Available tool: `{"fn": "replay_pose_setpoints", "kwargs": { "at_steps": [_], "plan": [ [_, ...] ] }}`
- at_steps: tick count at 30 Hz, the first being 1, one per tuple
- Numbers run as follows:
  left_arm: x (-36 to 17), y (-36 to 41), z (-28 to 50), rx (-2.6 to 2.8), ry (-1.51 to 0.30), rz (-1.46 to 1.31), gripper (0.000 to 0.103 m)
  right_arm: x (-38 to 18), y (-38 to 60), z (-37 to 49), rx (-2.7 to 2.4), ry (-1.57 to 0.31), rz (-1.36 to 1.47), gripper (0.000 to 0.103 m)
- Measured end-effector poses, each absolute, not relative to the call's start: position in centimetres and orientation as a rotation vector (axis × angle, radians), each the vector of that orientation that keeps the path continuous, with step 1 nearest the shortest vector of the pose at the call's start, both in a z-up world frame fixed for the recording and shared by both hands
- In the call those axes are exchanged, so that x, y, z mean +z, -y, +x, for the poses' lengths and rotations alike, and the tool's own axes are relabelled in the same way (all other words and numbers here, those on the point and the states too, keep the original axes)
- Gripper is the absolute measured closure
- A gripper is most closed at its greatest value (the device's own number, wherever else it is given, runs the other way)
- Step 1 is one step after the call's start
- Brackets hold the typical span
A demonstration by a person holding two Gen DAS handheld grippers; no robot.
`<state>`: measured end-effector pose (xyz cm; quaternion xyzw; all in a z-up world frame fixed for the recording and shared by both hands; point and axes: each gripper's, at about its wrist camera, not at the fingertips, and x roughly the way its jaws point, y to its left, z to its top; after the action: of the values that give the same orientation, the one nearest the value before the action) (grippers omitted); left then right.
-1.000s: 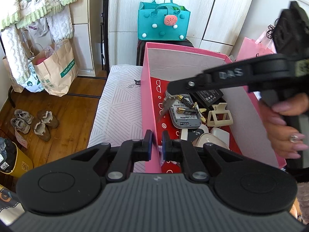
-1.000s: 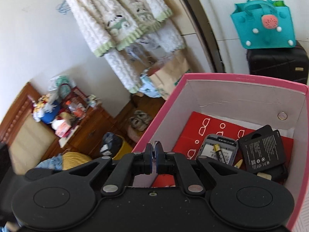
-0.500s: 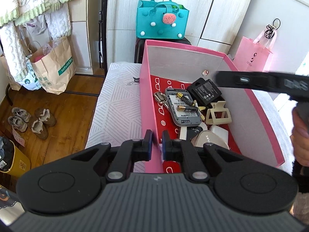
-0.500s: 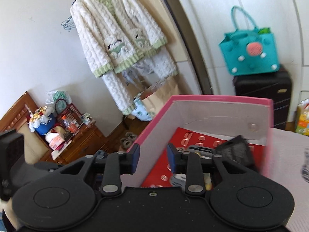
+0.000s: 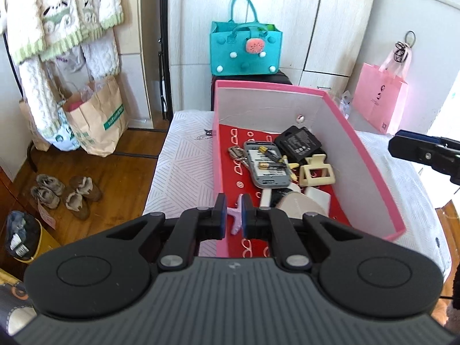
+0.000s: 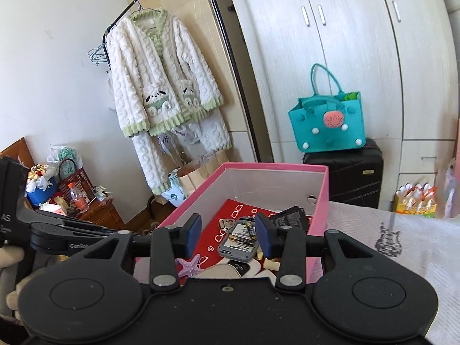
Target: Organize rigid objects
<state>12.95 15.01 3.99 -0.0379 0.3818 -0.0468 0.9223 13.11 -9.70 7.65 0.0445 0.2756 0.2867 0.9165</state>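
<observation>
A pink box (image 5: pixel 371 169) with a red patterned floor stands on the white bed. In it lie a grey phone with batteries on it (image 5: pixel 266 166), a black battery pack (image 5: pixel 299 143), a cream hair claw (image 5: pixel 316 169), a key ring (image 5: pixel 235 152) and a lilac starfish (image 5: pixel 237 220). My left gripper (image 5: pixel 231 220) hovers over the box's near left wall, jaws narrowly apart, the starfish seen between them but below. My right gripper (image 6: pixel 227 237) is open and empty at the box's right side; the phone (image 6: pixel 238 243) and starfish (image 6: pixel 188 264) show there too.
A teal felt bag (image 5: pixel 245 49) sits on a black suitcase (image 6: pixel 345 178) behind the box. A pink paper bag (image 5: pixel 379 100) stands at the right. Paper bags (image 5: pixel 97 120) and shoes (image 5: pixel 66 192) are on the wooden floor to the left. White wardrobe doors lie behind.
My right gripper let go of the key ring into the box, opened and pulled back to the right. The left gripper rose a little; the starfish now shows between its jaws.
</observation>
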Motion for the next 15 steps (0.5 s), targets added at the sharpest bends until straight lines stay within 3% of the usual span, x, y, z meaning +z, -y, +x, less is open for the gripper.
{"fn": "replay_pose_setpoints", "kwargs": {
  "at_steps": [7, 9, 10, 11, 15],
  "plan": [
    [5.0, -12.8, 11.6, -0.13, -0.797, -0.077, 0.089, 8.3, 11.0, 11.8, 0.543, -0.566, 0.063, 0.048],
    [5.1, -12.1, 11.7, -0.136, -0.804, -0.078, 0.082, 8.5, 11.6, 11.6, 0.53, -0.555, 0.064, 0.047],
    [5.2, -11.7, 11.7, -0.138, -0.807, -0.079, 0.07, 8.7, 11.8, 11.5, 0.522, -0.547, 0.067, 0.046],
    [5.3, -11.5, 11.7, -0.135, -0.809, -0.088, 0.057, 8.8, 12.0, 11.4, 0.513, -0.538, 0.072, 0.042],
    [5.6, -10.7, 11.5, -0.119, -0.801, -0.106, 0.049, 9.0, 12.7, 11.1, 0.466, -0.525, 0.087, 0.018]
  ]
}}
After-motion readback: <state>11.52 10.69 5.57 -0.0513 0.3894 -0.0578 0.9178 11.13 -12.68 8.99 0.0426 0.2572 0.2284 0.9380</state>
